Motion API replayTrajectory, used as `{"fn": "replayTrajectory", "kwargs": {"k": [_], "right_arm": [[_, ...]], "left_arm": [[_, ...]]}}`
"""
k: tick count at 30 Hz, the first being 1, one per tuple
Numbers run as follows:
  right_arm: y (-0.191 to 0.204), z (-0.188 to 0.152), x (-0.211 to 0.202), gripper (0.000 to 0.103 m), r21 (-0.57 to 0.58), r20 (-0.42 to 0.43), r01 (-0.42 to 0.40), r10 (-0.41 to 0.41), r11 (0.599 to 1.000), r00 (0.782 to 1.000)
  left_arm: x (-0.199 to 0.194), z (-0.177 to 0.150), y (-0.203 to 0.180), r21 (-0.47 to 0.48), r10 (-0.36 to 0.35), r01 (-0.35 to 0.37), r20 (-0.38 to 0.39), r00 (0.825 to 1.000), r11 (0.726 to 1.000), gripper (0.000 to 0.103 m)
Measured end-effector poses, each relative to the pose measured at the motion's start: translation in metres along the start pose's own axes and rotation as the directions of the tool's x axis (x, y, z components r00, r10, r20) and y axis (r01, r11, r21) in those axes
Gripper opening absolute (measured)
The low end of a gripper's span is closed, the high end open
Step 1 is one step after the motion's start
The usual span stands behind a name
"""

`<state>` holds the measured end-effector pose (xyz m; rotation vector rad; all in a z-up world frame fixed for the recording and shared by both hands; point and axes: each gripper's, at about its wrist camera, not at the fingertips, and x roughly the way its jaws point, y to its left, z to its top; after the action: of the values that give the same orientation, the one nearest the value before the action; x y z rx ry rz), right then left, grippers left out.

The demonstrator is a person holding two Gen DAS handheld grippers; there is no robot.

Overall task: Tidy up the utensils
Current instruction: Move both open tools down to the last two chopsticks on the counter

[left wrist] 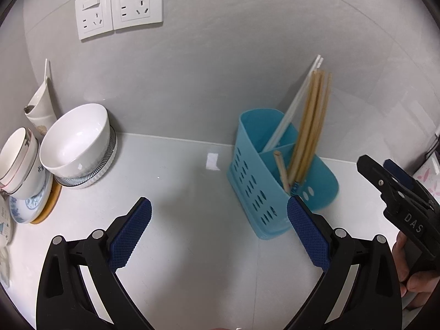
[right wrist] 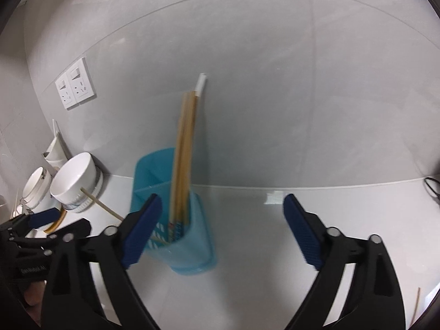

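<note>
A blue perforated plastic utensil holder [left wrist: 275, 181] stands on the white surface [left wrist: 178, 192] near the grey wall, with wooden chopsticks [left wrist: 308, 129] leaning inside it. The left gripper [left wrist: 219, 233] and right gripper [right wrist: 222, 232] both have jaws wide apart, gripping nothing

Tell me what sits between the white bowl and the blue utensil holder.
Nothing: in the left wrist view, bare countertop separates the white bowl from the blue utensil holder.
</note>
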<state>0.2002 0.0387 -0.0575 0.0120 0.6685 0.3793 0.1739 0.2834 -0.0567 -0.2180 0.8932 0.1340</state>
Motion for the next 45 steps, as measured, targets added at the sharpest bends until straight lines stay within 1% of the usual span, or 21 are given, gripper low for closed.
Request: {"fn": "replayTrajectory", "kwargs": {"k": [4, 7, 10, 17, 24, 28, 31, 33, 35, 37, 40, 43, 45], "right_arm": [[-0.011, -0.004, -0.015, 0.095, -0.002, -0.024, 0.068, -0.068, 0.998, 0.997], [-0.017, -0.008, -0.026, 0.095, 0.010, -0.023, 0.092, -0.092, 0.996, 0.995], [-0.021, -0.012, -0.038, 0.095, 0.016, -0.038, 0.096, -0.095, 0.995, 0.995], [-0.030, -0.026, -0.066, 0.095, 0.014, -0.044, 0.134, -0.133, 0.991, 0.990], [-0.056, -0.040, -0.087, 0.095, 0.014, -0.055, 0.188, -0.187, 0.982, 0.981], [-0.089, -0.050, -0.099, 0.095, 0.017, -0.075, 0.223, -0.222, 0.975, 0.972], [-0.121, -0.060, -0.109, 0.095, 0.018, -0.099, 0.240, -0.237, 0.971, 0.966], [-0.143, -0.067, -0.117, 0.095, 0.007, -0.136, 0.243, -0.240, 0.970, 0.961], [-0.163, -0.074, -0.123, 0.095, 0.004, -0.187, 0.232, -0.227, 0.973, 0.956], [-0.179, -0.080, -0.130, 0.095, -0.008, -0.196, 0.239, -0.236, 0.971, 0.952], [-0.206, -0.097, -0.135, 0.095, -0.027, -0.223, 0.264, -0.263, 0.964, 0.939], [-0.240, -0.116, -0.138, 0.095, -0.003, -0.263, 0.282, -0.273, 0.959, 0.925], [-0.256, -0.128, -0.139, 0.095, 0.005, -0.291, 0.299, -0.285, 0.954, 0.913]], "left_arm": [[-0.008, -0.007, -0.008, 0.008, -0.005, 0.005, -0.005, 1.000, 1.000, 0.097], [-0.014, -0.014, -0.012, 0.011, -0.012, 0.013, -0.012, 1.000, 1.000, 0.097], [-0.022, -0.021, -0.017, 0.016, -0.027, 0.027, -0.021, 0.999, 1.000, 0.097], [-0.036, -0.036, -0.032, 0.030, -0.056, 0.058, -0.046, 0.997, 0.998, 0.097], [-0.041, -0.050, -0.069, 0.062, -0.086, 0.090, -0.074, 0.994, 0.994, 0.097], [-0.040, -0.063, -0.106, 0.095, -0.108, 0.118, -0.107, 0.988, 0.988, 0.097], [-0.039, -0.075, -0.136, 0.103, -0.119, 0.132, -0.124, 0.985, 0.986, 0.097], [-0.038, -0.084, -0.158, 0.101, -0.121, 0.135, -0.135, 0.983, 0.986, 0.096], [-0.036, -0.093, -0.176, 0.094, -0.129, 0.146, -0.163, 0.978, 0.985, 0.096], [-0.032, -0.105, -0.194, 0.085, -0.131, 0.149, -0.190, 0.973, 0.985, 0.096], [-0.027, -0.121, -0.218, 0.086, -0.129, 0.151, -0.218, 0.967, 0.985, 0.096], [-0.019, -0.137, -0.241, 0.100, -0.122, 0.152, -0.256, 0.959, 0.983, 0.096], [-0.011, -0.148, -0.257, 0.114, -0.106, 0.143, -0.285, 0.953, 0.983, 0.096]]}}
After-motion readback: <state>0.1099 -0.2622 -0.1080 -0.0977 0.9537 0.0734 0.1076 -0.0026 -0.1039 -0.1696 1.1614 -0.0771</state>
